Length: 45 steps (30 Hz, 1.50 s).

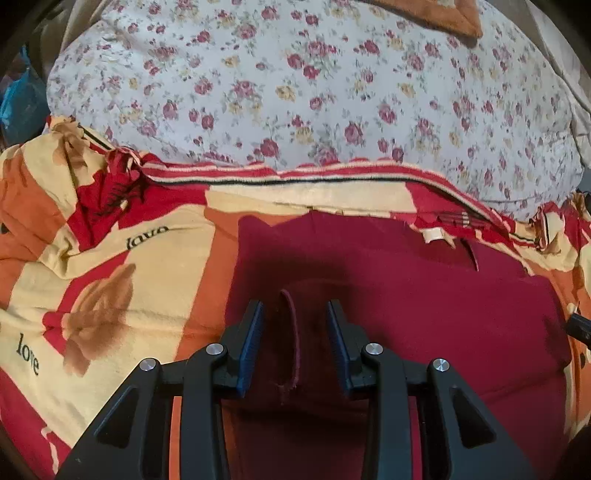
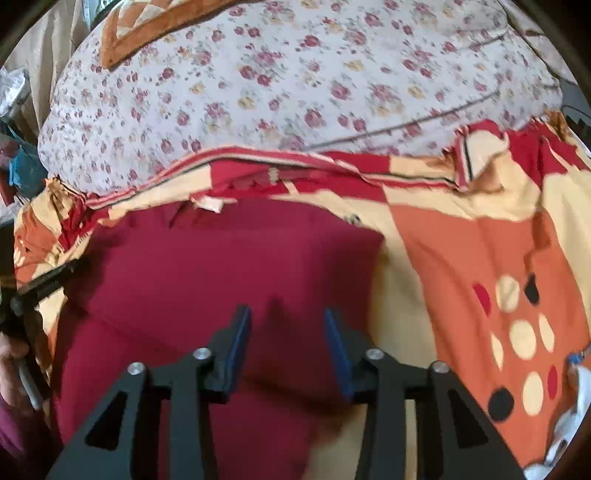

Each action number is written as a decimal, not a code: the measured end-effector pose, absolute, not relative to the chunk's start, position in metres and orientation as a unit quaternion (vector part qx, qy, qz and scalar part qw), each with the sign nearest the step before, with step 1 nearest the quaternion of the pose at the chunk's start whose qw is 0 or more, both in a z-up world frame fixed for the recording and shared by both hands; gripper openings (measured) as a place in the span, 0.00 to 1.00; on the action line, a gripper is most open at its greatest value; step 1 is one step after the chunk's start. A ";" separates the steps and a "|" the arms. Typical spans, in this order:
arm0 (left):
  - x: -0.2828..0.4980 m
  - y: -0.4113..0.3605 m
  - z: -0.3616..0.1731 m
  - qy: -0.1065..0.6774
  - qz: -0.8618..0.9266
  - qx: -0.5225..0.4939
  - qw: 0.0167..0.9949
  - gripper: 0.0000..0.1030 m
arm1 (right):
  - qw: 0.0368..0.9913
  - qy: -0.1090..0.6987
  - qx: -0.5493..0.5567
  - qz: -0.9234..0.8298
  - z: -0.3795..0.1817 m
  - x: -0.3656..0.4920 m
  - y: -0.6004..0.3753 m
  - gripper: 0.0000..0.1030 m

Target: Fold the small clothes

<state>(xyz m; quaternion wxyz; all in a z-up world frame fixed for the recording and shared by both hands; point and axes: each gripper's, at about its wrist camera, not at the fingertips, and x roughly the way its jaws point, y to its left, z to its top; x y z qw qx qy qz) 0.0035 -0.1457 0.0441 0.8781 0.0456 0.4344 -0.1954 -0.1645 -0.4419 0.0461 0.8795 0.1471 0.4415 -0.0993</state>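
A dark red garment (image 1: 406, 295) lies spread flat on the patterned bedspread (image 1: 110, 295), with a small cream label (image 1: 434, 234) at its far edge. My left gripper (image 1: 295, 304) hovers low over its near left part, open. A raised fold of the red cloth (image 1: 290, 332) stands in the gap, and the blue pads (image 1: 253, 332) do not press on it. In the right wrist view the same garment (image 2: 221, 258) fills the middle. My right gripper (image 2: 286, 310) is open just above its near right part, with only flat cloth under the gap.
A bulky floral quilt (image 1: 295, 92) (image 2: 295, 92) rises behind the garment. An orange-brown cushion (image 1: 443, 14) rests on top of it. White cloth (image 2: 576, 406) lies at the bedspread's (image 2: 480, 258) right edge. A hand (image 2: 14, 362) shows at the left border.
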 end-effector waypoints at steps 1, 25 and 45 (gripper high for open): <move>0.003 -0.145 0.045 0.432 -0.195 0.045 0.879 0.14 | 0.880 0.442 0.144 -0.097 0.046 -0.157 -0.440 0.43; 0.006 -0.153 0.029 0.438 -0.181 0.072 0.878 0.14 | 0.864 0.460 0.139 -0.150 0.027 -0.170 -0.446 0.46; -0.052 -0.117 0.040 0.461 -0.210 0.011 0.862 0.14 | 0.861 0.455 0.186 -0.133 0.034 -0.245 -0.454 0.61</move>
